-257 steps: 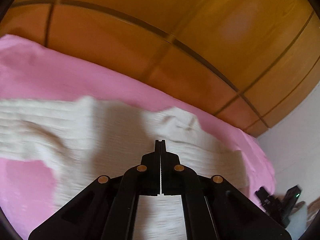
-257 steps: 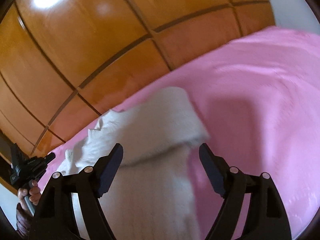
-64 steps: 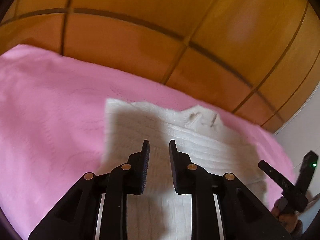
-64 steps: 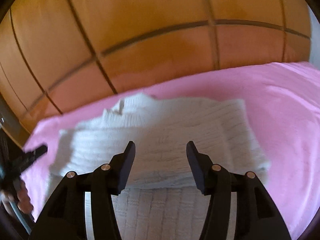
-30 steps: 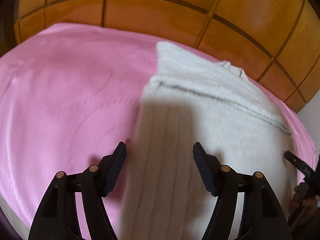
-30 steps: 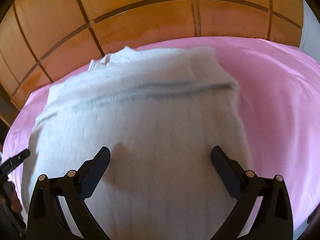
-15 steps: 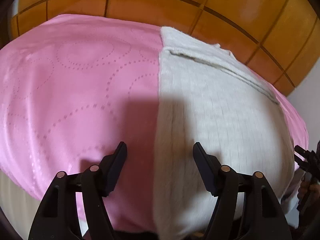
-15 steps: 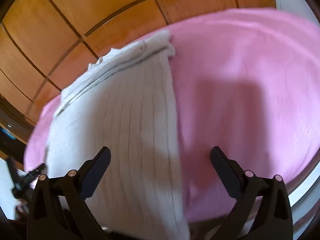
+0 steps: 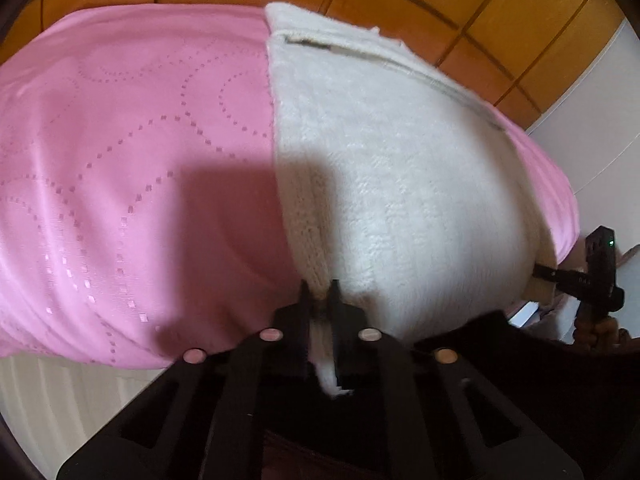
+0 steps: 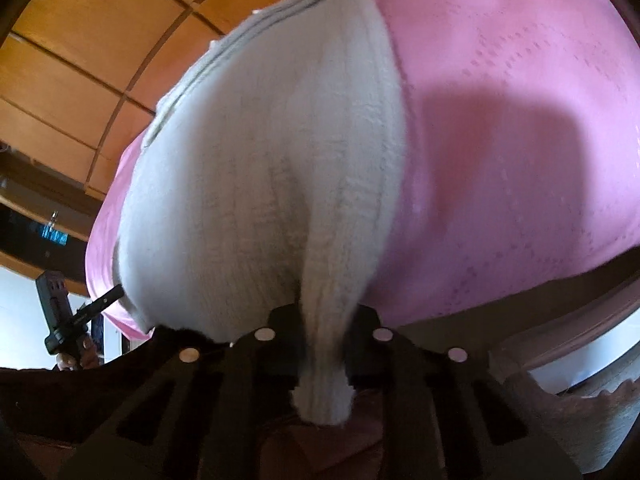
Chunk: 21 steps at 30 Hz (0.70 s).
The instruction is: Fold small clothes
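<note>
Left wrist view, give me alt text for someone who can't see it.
The left tongs are shut on the near corner of a folded white knit garment lying on a pink dotted bedspread. A wooden paneled wall rises behind the bed, and the right tongs show at the right edge.

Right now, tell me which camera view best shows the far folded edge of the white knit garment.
The left wrist view. There the white knit garment shows its stacked far edge sharply against the pink cover, with the left gripper shut on the near hem. The right wrist view shows the same edge smaller and blurrier, with the right gripper pinching the other corner.
</note>
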Tool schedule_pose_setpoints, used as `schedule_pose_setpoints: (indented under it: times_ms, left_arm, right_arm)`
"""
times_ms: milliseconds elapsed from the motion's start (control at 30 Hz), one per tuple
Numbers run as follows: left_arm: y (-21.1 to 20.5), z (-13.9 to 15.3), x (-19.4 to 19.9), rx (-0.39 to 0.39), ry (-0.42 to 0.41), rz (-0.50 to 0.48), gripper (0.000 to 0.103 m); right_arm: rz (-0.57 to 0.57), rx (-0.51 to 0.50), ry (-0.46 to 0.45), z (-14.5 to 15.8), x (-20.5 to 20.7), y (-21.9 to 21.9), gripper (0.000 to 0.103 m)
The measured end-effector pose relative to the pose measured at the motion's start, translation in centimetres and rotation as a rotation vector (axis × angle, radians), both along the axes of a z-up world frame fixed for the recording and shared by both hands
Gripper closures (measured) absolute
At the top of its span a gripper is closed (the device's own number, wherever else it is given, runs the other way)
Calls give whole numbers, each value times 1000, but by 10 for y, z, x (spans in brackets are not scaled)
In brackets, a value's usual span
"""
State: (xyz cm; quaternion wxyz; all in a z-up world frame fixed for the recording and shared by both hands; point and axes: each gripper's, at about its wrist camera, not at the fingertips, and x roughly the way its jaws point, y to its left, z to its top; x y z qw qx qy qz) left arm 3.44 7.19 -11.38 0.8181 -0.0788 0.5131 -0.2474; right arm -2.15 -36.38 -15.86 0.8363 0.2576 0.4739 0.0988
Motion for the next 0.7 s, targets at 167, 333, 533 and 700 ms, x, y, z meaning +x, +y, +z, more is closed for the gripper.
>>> schedule_pose_setpoints:
  times_ms: [167,333,533,700]
  left_arm:
    - [17,29,5,-218,-17,39,99]
    - [13,54,33,-342,-61,50,99]
    - [-8,56,107,-382,-36,164,99]
    - [-14,44,154,-301,20,301,84]
  right_arm:
    - [23,90,-152,47,6,2,91]
    - [-51,128,-269,82,47,-8,91]
    - [-203,107,-219,82,115,-42,92]
    - [-276,172,-202,72,139,-68,67]
